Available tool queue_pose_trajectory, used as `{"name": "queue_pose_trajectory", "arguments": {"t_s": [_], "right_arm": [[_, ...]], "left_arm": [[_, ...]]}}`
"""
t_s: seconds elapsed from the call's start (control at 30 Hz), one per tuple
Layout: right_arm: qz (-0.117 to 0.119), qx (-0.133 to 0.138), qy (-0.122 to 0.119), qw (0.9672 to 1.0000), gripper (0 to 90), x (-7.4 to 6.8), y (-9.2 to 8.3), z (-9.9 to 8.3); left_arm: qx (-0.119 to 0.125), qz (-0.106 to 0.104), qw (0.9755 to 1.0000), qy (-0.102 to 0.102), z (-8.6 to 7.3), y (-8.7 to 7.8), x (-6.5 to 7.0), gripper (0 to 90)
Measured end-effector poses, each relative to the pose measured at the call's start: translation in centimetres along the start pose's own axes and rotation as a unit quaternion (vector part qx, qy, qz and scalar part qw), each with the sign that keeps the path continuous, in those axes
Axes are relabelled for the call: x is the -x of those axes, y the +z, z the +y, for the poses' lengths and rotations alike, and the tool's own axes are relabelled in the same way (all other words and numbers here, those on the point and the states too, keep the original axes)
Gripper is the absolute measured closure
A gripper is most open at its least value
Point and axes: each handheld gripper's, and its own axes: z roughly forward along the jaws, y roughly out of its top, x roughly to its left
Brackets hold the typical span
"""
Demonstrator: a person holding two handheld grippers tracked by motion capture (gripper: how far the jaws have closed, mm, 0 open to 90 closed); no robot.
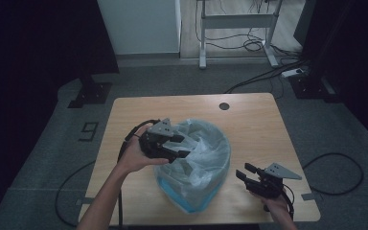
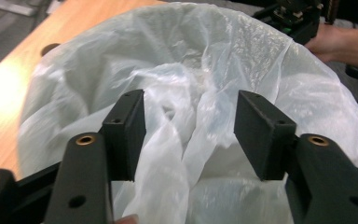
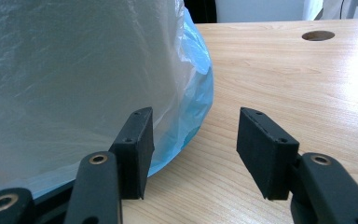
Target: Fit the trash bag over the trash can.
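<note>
A round blue bin (image 1: 188,203) stands on the wooden table (image 1: 254,129), lined with a translucent white plastic bag (image 1: 206,148) whose rim is draped over the bin's top. My left gripper (image 1: 186,146) hovers over the bag's left rim, open. In the left gripper view, crumpled bag folds (image 2: 186,107) lie beyond and between the spread jaws (image 2: 191,135), and the pads do not press on them. My right gripper (image 1: 242,171) rests low at the bin's right side, open and empty. In the right gripper view (image 3: 196,149) the bag (image 3: 74,70) and the blue bin (image 3: 196,105) sit just left of it.
A round cable hole (image 1: 224,106) lies at the table's far edge, right of centre. Bare wood spreads to the right of the bin (image 3: 284,79). On the floor beyond the table are cables and a desk frame (image 1: 239,21). The right hand and its gripper (image 2: 293,14) show past the bag.
</note>
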Motion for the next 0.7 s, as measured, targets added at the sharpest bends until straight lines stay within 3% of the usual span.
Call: {"name": "queue_pose_trajectory", "arguments": {"t_s": [0.13,0.33,0.7], "right_arm": [[0.000,-0.001,-0.001,1.0000,45.0,-0.1,0.0,0.0],[-0.002,0.002,0.002,1.0000,45.0,0.2,-0.2,0.0],[-0.011,0.003,0.002,0.9999,44.8,0.5,-0.4,-0.1]], "left_arm": [[0.025,0.009,0.9996,-0.008,-1.1,-1.1,0.4,41.4],[0.039,0.022,0.9988,-0.020,-2.9,-2.4,0.6,41.2],[0.071,0.053,0.9948,-0.050,-7.4,-4.2,1.6,40.7]]}}
